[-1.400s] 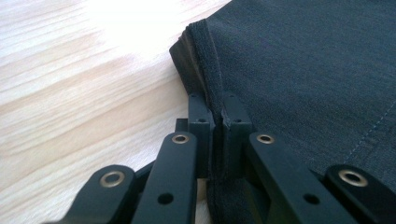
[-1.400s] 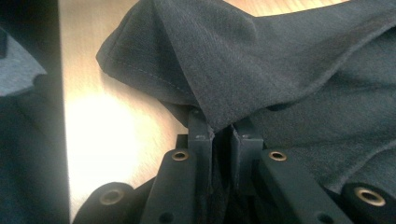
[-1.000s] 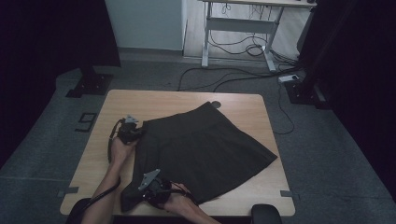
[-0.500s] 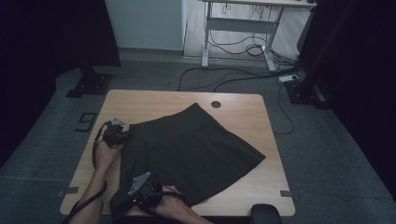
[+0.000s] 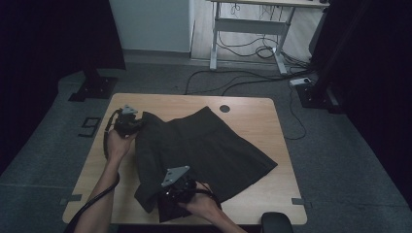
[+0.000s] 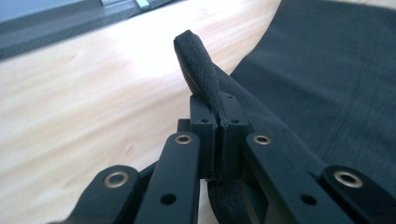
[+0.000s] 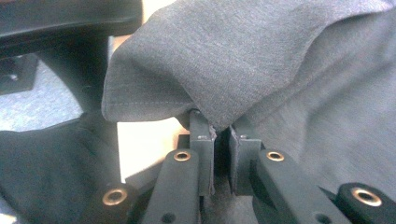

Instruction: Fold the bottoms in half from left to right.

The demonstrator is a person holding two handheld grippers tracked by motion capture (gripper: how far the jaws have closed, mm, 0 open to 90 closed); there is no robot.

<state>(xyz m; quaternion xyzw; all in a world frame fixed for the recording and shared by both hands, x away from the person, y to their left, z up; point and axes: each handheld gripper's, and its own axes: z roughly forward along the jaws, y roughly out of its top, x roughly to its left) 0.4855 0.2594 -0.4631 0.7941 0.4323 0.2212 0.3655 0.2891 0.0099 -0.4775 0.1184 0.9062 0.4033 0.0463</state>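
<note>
A black skirt (image 5: 214,145) lies spread over the middle of the wooden table (image 5: 272,194). My left gripper (image 5: 139,124) is at the skirt's far left corner. In the left gripper view it (image 6: 219,122) is shut on a thick black fabric edge (image 6: 198,70) that sticks up past the jaws. My right gripper (image 5: 167,191) is at the skirt's near left part by the table's front edge. The right gripper view shows it (image 7: 222,133) shut on a fold of the grey-looking cloth (image 7: 243,60), which drapes over the jaws. A hand holds each gripper.
A round cable hole (image 5: 224,108) sits in the tabletop just beyond the skirt. A dark rounded object (image 5: 277,223) is at the table's near right edge. On the floor are a black stand base (image 5: 92,90) at the left and a desk frame with cables (image 5: 248,46) behind.
Both grippers kept their hold and pulled the skirt leftward. The left gripper swung left, then back toward the far side. The right gripper moved right, and the skirt's near left part is now bunched.
</note>
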